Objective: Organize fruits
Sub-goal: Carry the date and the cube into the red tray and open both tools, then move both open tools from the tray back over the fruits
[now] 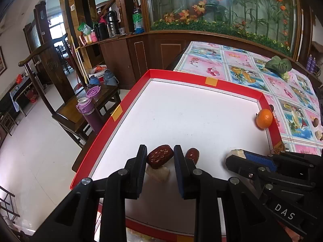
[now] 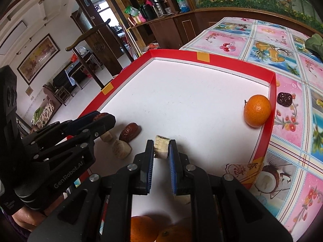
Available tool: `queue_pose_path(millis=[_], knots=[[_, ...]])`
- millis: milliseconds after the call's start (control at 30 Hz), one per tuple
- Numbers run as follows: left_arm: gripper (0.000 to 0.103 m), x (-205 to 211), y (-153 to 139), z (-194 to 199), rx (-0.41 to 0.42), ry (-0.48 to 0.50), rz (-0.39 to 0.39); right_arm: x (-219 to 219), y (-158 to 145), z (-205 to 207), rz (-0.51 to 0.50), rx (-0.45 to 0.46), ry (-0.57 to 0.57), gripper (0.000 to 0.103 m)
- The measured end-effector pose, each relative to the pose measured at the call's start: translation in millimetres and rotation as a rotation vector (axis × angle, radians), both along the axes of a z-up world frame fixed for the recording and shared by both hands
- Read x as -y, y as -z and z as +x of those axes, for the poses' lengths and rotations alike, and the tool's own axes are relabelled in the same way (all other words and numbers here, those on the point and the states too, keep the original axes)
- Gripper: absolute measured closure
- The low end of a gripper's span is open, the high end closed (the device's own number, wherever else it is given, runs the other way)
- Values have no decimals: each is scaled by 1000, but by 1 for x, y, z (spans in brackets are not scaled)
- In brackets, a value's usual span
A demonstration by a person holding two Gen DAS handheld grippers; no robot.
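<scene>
A white tray with a red rim (image 1: 129,92) was shown on a table covered by a flowered pink and blue cloth (image 1: 242,64). Several small fruits lay inside the tray.

The left gripper (image 1: 160,157) was seen with its jaws parted around a wrinkled red date (image 1: 159,156); whether the pads (image 1: 141,167) had actually closed on it could not be told, since slight gaps seemed to remain at each side. A pale, cut fruit chunk (image 1: 158,173) lay just beneath and in front of that date, and a second date (image 1: 192,154) lay just beside the outer face of one finger.

The right gripper (image 2: 161,149) was closed on another pale chunk (image 2: 161,146), which was clamped by its two flat sides between the blue pads (image 2: 172,161).

An orange (image 2: 257,110) rested near the tray's far right wall, well apart from both grippers. Another dark date (image 2: 284,99) lay outside the tray on the cloth. Two more oranges (image 2: 141,230) were partly visible at the lower edge of the right view.

The dates were judged light, soft and slightly tacky, best pinched across the narrow middle with gentle pressure. The chunks were judged light and firm but crumbly at the corners, best held on opposite flat faces. The orange was judged heavier, round and prone to rolling, best taken across its widest part.
</scene>
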State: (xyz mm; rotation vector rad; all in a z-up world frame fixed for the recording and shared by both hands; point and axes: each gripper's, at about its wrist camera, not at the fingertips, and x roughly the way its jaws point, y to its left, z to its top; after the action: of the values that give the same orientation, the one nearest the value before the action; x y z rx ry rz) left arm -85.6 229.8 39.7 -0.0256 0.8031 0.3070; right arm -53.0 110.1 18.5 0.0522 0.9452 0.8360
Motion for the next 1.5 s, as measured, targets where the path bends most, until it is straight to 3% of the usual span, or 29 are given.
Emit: queue_pose_path(millis=[500,567,667,867,1067,1500], knots=[[76,2,0,-2,-14,-30,1,-4,1,-5,-38,40,-8,86],[70,1,-1,-2,-16,-35,-4,-2,1,-5,-28,33,-5,86],[53,1,-4,-4,-5,-45,5,2,0,-3,-6,22,3,85],[39,2,-9,-6,7,-58,8,15,-6,-1,51,20,16,85],[39,12,-12,-5,7,-39,17,45,-17,5,114,41,73,85],[32,70,-23,4,3,88,52,143,-14,19,142,20,249,85]])
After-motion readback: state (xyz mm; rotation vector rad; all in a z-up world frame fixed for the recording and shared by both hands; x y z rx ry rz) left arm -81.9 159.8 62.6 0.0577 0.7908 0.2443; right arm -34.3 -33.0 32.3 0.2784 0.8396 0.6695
